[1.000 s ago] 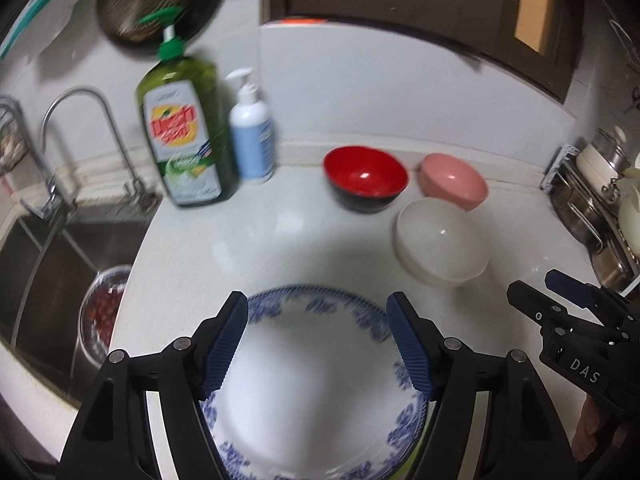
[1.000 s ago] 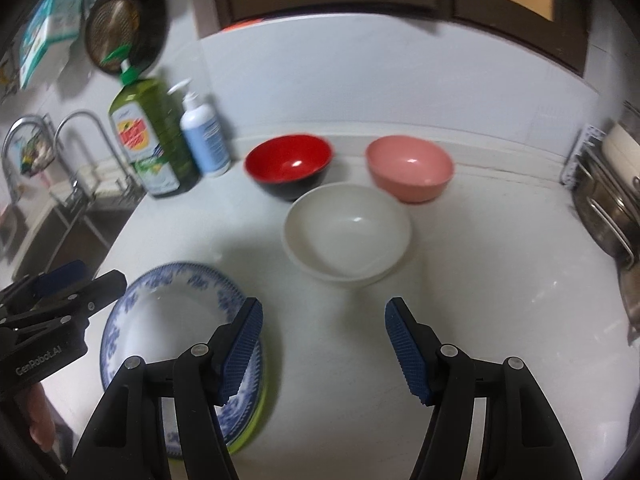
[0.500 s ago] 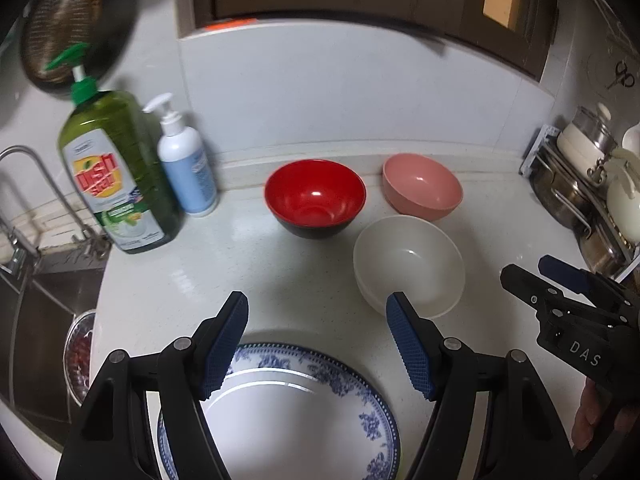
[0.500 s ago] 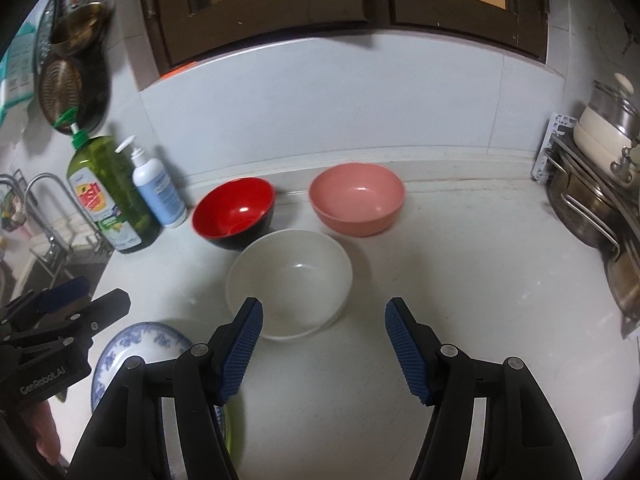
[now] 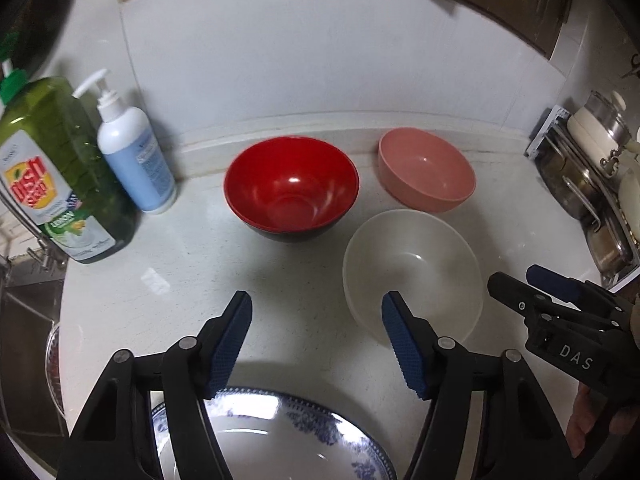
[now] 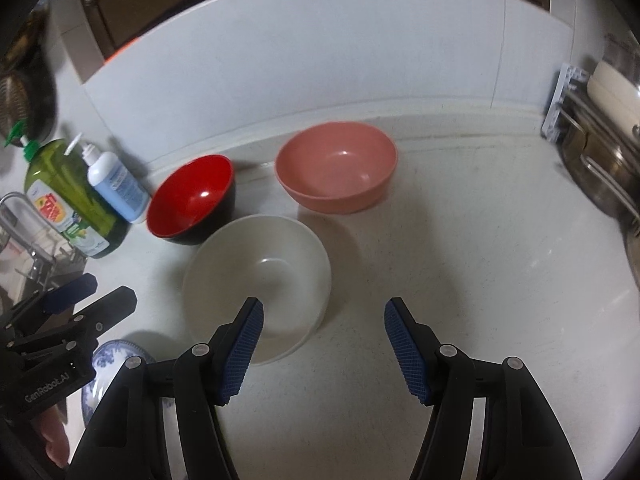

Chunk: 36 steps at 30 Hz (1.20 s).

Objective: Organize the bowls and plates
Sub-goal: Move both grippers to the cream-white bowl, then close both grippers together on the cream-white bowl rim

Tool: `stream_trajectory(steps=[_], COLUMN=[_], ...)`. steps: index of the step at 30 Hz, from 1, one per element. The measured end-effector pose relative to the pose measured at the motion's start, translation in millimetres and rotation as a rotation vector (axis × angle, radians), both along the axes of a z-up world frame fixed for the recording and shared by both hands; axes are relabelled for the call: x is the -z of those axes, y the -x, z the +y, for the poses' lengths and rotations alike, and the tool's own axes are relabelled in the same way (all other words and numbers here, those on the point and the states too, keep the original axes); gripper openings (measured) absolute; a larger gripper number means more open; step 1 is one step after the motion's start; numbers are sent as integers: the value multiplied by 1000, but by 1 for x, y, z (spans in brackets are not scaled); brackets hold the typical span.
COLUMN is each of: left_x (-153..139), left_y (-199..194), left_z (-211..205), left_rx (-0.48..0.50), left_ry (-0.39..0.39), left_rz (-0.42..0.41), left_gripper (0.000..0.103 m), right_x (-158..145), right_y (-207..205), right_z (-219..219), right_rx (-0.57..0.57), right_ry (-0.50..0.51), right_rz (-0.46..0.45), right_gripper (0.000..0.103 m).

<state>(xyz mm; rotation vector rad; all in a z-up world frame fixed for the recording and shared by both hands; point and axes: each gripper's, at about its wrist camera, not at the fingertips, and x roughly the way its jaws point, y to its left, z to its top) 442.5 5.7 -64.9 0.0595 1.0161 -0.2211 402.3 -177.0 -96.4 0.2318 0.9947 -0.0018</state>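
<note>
Your right gripper is half open and empty; your left gripper, also empty, has just narrowed; straddle the white bowl rim at lower centre squarely

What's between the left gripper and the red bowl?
Nothing: bare counter runs from the left gripper to the red bowl, clearest in the left wrist view. The white bowl sits off to the side.

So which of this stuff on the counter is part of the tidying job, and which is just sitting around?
Part of the job:
- red bowl
- pink bowl
- white bowl
- blue-patterned plate

Just lying about:
- green dish soap bottle
- white pump bottle
- pots on the rack
- sink tap
</note>
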Motion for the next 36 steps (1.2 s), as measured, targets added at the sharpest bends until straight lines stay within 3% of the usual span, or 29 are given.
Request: stream_trajectory(steps=[9,29,36], left_x=[23,48,46], left_y=[-19,-39,-39], left_z=[-13,-38,-45], left_rx=[18,76,85], left_ry=[-19,-12,-12], left_rz=[53,135,135], left_gripper=[59,12,11], right_x=[22,46,43], right_y=[-21,-37,-34], right_z=[-4,-1,2], right_rx=[7,-22,-32], right_ry=[-4,-50,-33], right_rz=[53,141,136], right_gripper=[56,25,15])
